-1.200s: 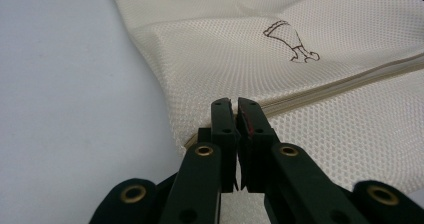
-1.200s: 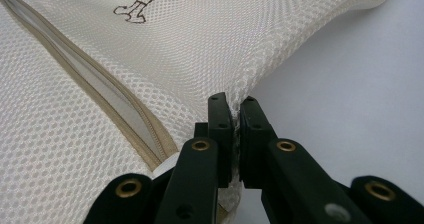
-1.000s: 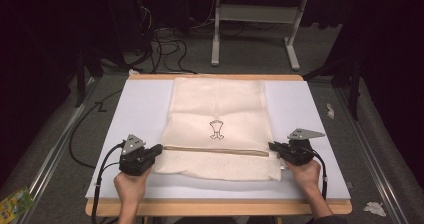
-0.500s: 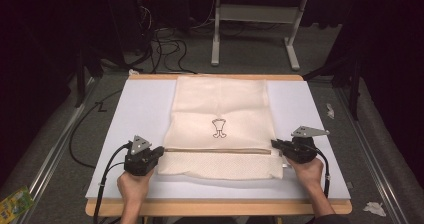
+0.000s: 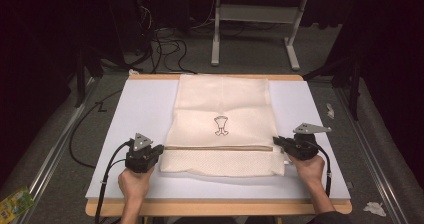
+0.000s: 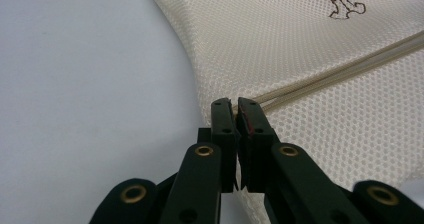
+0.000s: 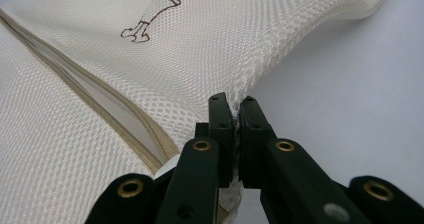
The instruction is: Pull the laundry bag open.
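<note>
A cream mesh bag [image 5: 220,119] lies flat on the white tabletop [image 5: 130,114], its far edge close to the tabletop's far edge and its near edge between the two hands. A small dark printed figure [image 5: 220,125] sits near the bag's middle, and a tan zip seam [image 5: 215,147] runs across the bag's width a little below it.

The left hand-held gripper [image 5: 159,153] rests on the tabletop at the bag's left edge, level with the seam. In the left gripper view its jaws are pressed together on the bag's edge [image 6: 235,115], right where the seam [image 6: 340,71] meets that edge; mesh shows between and below the pads. The left hand [image 5: 134,184] holds it from the near side.

The right hand-held gripper [image 5: 276,142] lies at the bag's right edge, also level with the seam. In the right gripper view its jaws are closed on a pinch of mesh [image 7: 236,115], which bunches up at the tips; the seam [image 7: 100,109] runs away to the left of the jaws and the printed figure [image 7: 150,16] is farther up. The right hand [image 5: 311,169] grips it from the near side.

Cables [image 5: 165,39] lie on the grey floor beyond the tabletop, beside white legs [image 5: 255,31] of another bench.
</note>
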The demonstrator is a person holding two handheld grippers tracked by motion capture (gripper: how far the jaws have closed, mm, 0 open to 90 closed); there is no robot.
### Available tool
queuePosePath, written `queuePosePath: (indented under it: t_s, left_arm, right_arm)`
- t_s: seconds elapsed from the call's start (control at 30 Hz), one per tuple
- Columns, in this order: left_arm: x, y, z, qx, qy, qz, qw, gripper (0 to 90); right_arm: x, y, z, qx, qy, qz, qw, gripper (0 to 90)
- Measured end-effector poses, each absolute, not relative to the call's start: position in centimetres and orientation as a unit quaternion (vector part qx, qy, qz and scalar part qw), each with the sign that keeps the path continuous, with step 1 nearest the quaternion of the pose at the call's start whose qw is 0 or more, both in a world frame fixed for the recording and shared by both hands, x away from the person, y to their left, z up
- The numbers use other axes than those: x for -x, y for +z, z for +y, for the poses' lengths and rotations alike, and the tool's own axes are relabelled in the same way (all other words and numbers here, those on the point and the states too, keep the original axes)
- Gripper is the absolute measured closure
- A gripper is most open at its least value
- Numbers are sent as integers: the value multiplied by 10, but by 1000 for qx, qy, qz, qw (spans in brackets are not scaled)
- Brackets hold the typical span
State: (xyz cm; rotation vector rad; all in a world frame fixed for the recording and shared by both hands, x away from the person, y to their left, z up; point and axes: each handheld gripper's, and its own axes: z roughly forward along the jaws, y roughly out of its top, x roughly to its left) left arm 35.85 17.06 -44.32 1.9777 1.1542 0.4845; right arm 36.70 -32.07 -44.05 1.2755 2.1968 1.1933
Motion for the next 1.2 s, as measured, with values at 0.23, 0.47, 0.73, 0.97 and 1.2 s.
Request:
queuePosePath:
  t_s: [0.23,0.47,0.73,0.97,1.2]
  left_arm:
    - [-364,-444,170,-772,177,461,401,869]
    - [-370,-443,168,-770,167,462,407,868]
    - [-372,-446,167,-773,161,462,404,866]
    - [-373,-448,166,-778,158,459,398,864]
    - [-373,-449,167,-780,153,458,397,863]
  right_arm:
    - [-374,-440,-322,-458,413,770,164,878]
    - [-383,-442,-323,-471,406,767,159,872]
    - [-386,-447,-323,-478,395,770,152,857]
    - [-386,-454,-321,-481,386,773,151,840]
    - [-385,-455,-320,-484,380,774,149,812]
